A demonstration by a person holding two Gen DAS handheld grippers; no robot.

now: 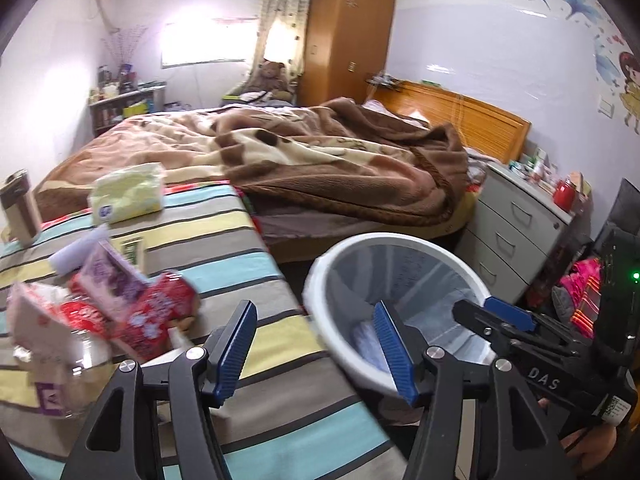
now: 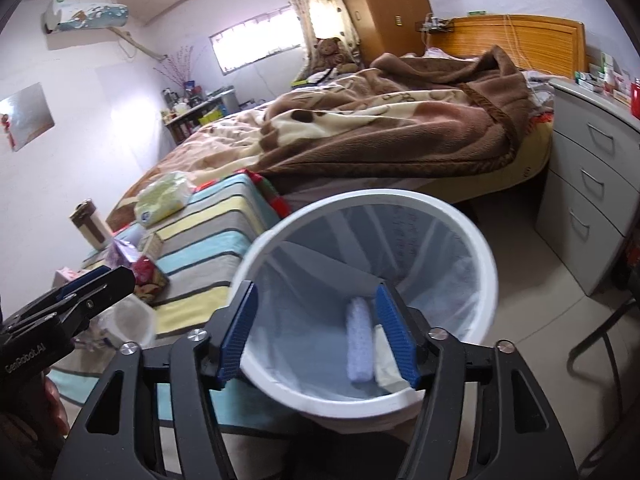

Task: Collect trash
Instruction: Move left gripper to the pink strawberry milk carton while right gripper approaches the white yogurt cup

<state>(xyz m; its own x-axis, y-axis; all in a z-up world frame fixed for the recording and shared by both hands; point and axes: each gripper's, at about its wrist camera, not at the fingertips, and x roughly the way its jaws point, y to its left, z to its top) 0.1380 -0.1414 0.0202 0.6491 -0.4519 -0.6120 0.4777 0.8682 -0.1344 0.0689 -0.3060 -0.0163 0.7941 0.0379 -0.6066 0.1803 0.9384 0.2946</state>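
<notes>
Nearby, white bin point(image 2: 476, 240) beside striped table point(image 1: 224, 240), wrappers point(image 1: 152, 312) on it, both hand-held grippers point(image 1: 316, 350) point(image 2: 318, 334) apart.

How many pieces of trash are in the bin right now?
2 visible in the white bin: a pale blue roll and a cream piece beside it, at the bottom. Fingers may hide more.

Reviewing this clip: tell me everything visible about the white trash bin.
The white trash bin is a round, plastic-looking bucket with a thick rim, lined with a thin translucent bag. It stands on the floor beside the striped cloth surface, near the bed. It looks tilted in both wrist views, possibly from lens distortion. At the bottom lie a pale bluish roll-shaped item and a pale paper-like piece. The right hand-held gripper is open over its mouth, touching nothing visible.
</notes>
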